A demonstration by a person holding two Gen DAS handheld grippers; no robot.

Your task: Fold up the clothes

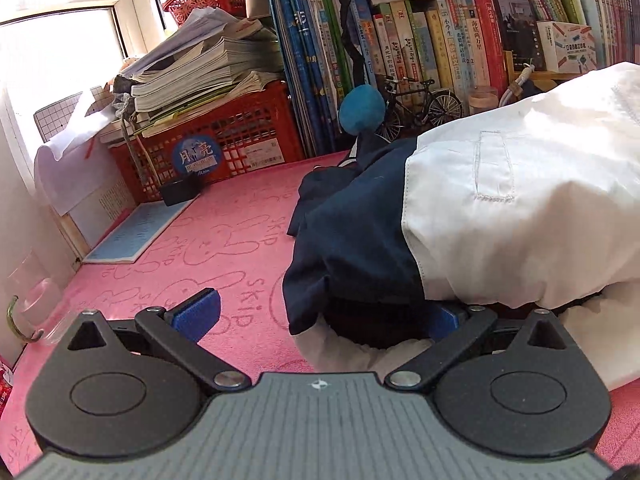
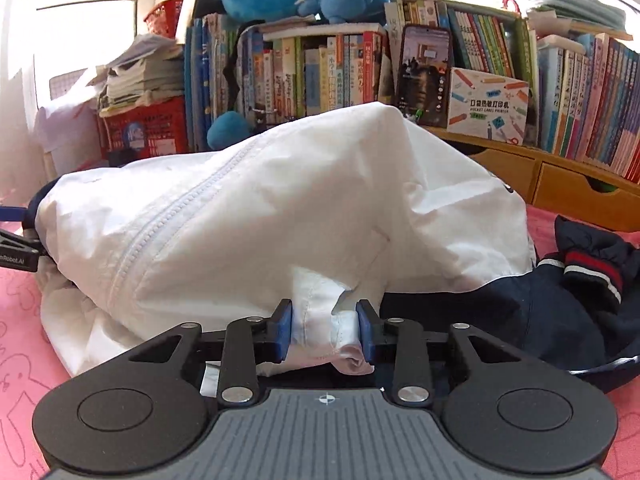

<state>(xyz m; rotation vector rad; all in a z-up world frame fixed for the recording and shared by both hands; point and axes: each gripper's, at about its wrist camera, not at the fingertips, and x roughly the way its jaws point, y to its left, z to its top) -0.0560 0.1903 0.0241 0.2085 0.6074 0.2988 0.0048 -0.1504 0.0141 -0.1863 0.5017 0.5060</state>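
A white and navy jacket [image 1: 500, 208] lies bunched on the pink cloth [image 1: 224, 240]. In the left wrist view my left gripper [image 1: 320, 316] stands wide open at the jacket's navy sleeve end; its left pad [image 1: 198, 314] is bare and the right pad is half hidden under the fabric. In the right wrist view the jacket [image 2: 260, 216] fills the middle, with its navy part and a red-striped cuff [image 2: 592, 268] at the right. My right gripper [image 2: 325, 330] is shut on a fold of the white fabric at the near edge.
A red crate [image 1: 216, 148] with stacked papers and a row of books [image 1: 420, 48] stand at the back. A blue notebook [image 1: 136, 232] lies at the left on the pink cloth. A wooden drawer unit [image 2: 560, 188] stands at the back right. The left gripper's tip [image 2: 16, 252] shows at the far left.
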